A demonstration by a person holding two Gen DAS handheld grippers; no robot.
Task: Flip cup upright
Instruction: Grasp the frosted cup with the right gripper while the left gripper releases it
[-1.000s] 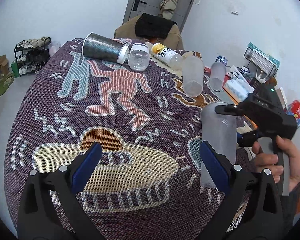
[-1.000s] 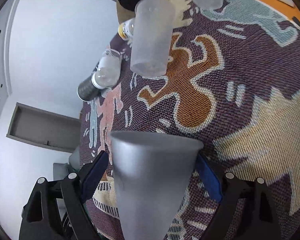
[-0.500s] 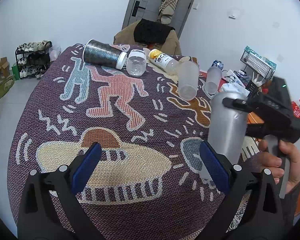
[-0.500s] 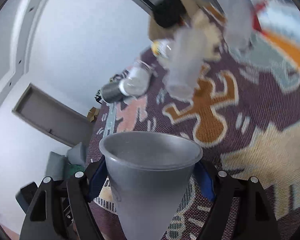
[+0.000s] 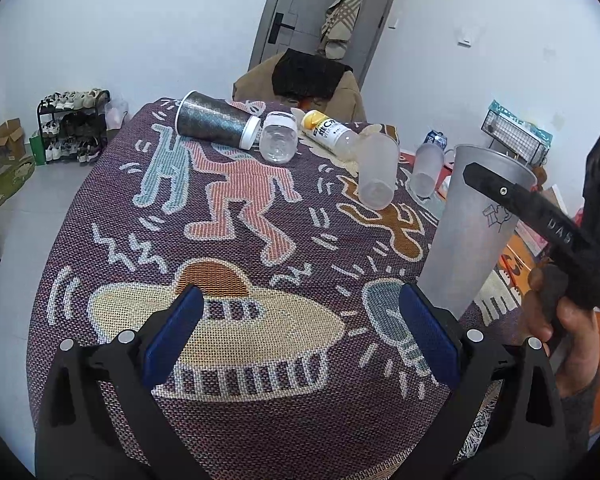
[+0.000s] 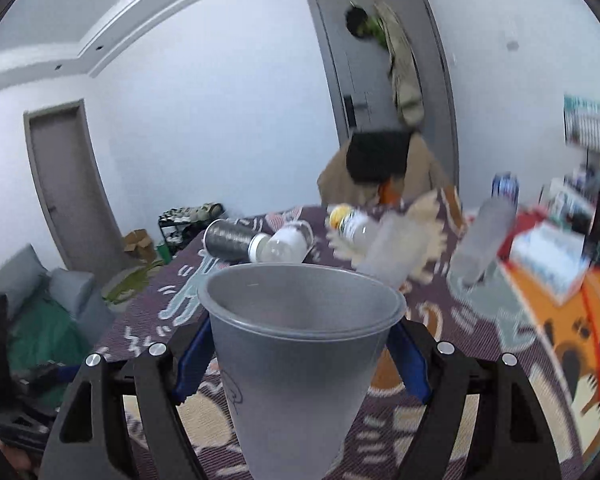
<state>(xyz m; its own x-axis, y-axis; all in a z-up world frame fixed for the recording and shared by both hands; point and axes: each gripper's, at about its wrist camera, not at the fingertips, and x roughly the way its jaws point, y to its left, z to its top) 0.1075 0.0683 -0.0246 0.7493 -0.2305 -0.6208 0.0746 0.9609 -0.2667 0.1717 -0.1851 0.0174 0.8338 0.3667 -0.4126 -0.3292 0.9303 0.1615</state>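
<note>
I am gripping the grey cup (image 6: 300,364) in my right gripper (image 6: 300,356), its two blue pads (image 6: 410,364) pressing on the cup's sides just under the rim. The cup is standing mouth up between the fingers, its wide opening facing the ceiling and its narrow base pointing down toward the near edge of the patterned tablecloth (image 6: 480,360). From my left wrist camera the same cup (image 5: 472,236) is sitting on the right side of the scene, upright with the rim on top, and one black finger of the right gripper (image 5: 528,208) is crossing in front of its upper wall. I cannot tell whether the base is touching the cloth, because my left gripper's finger is hiding it.

My left gripper (image 5: 298,332) is hovering wide apart over the near part of the tablecloth (image 5: 236,240), with nothing between its blue pads (image 5: 172,332).

Farther across the table a dark glittery tumbler (image 5: 214,124) is lying on its side, with a clear jar (image 5: 279,142) just beside it on the right and a yellow-capped bottle (image 5: 330,132) near that. Two frosted cups (image 5: 378,172) are lying to the right of the bottle, and a wire basket (image 5: 514,138) is sitting at the far right.
</note>
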